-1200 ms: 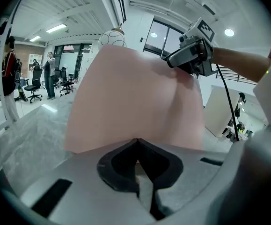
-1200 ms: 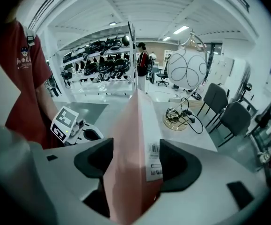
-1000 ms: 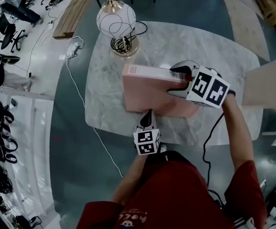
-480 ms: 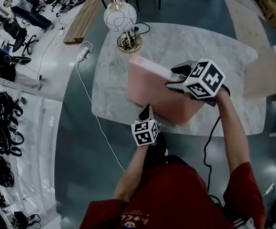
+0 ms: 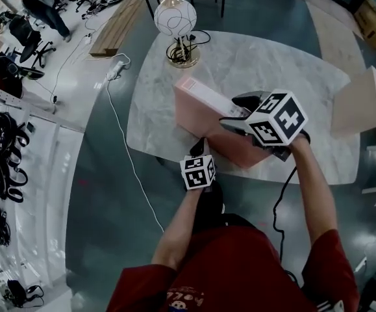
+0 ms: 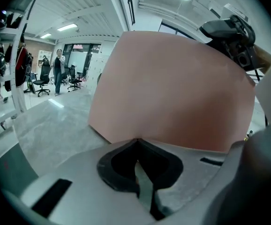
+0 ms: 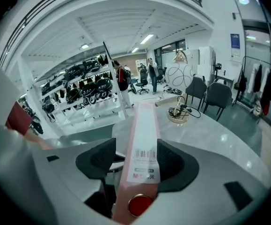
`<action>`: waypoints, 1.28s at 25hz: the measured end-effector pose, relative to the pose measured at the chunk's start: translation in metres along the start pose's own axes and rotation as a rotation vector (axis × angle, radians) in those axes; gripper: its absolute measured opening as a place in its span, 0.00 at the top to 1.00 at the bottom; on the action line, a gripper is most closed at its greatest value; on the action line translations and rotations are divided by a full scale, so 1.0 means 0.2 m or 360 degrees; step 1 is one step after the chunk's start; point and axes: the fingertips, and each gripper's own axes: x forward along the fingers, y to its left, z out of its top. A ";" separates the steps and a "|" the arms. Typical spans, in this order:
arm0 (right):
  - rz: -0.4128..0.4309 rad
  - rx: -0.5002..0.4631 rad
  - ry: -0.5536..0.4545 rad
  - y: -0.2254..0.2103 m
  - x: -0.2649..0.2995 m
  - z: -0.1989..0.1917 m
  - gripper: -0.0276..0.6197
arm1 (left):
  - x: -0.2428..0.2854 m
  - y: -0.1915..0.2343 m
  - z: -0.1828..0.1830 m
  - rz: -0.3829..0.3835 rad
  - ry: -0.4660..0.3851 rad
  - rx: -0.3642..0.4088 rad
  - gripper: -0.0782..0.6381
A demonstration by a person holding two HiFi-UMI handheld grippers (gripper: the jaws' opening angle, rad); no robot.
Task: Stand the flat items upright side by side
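Note:
A large pink binder (image 5: 204, 109) stands tilted on its edge on the white marble table (image 5: 272, 64). My right gripper (image 5: 237, 112) clamps its upper spine; the jaws have closed a little onto it in the last second. In the right gripper view the labelled spine (image 7: 144, 125) runs between the two pads. My left gripper (image 5: 202, 145) is shut, its tips against the binder's near face low down. That pink face (image 6: 172, 88) fills the left gripper view just past the closed left gripper tips (image 6: 137, 142).
A globe lamp (image 5: 175, 17) with a coiled cord stands at the table's far side. A beige flat panel (image 5: 356, 103) sits at the table's right edge. A white cable (image 5: 119, 142) trails over the floor to the left. People stand by office chairs at far left.
The binder has gone from lying flat to tipped up on its edge. My right gripper rolled and rose with it. My left gripper shifted slightly along the near side.

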 end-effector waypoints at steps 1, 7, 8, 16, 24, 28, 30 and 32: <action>0.0003 0.0019 -0.0035 0.02 0.00 0.01 0.54 | 0.00 0.01 0.00 0.0000 -0.0002 -0.0010 0.88; -0.0065 -0.0018 -0.0098 0.07 0.00 0.04 0.54 | -0.03 0.03 0.03 -0.0011 -0.0031 -0.0033 0.88; -0.0076 -0.0016 -0.0114 0.08 0.00 0.05 0.54 | -0.04 0.04 0.04 -0.0009 -0.0044 -0.0043 0.88; -0.0122 -0.0144 0.0033 0.15 0.09 0.02 0.46 | -0.13 0.10 0.18 -0.0001 -0.0179 -0.0093 0.88; 0.0145 -0.0012 0.0093 0.27 0.21 0.00 0.42 | -0.19 0.09 0.24 -0.0055 -0.0233 -0.0046 0.88; -0.0023 -0.0099 0.0256 0.21 0.27 -0.06 0.44 | -0.20 0.06 0.27 -0.0065 -0.0257 -0.0011 0.88; -0.0071 -0.0106 0.0298 0.18 0.28 -0.07 0.45 | -0.20 0.06 0.29 -0.0063 -0.0265 -0.0008 0.88; -0.0090 -0.0090 0.0314 0.17 0.27 -0.07 0.46 | -0.20 0.06 0.31 -0.0059 -0.0275 -0.0005 0.88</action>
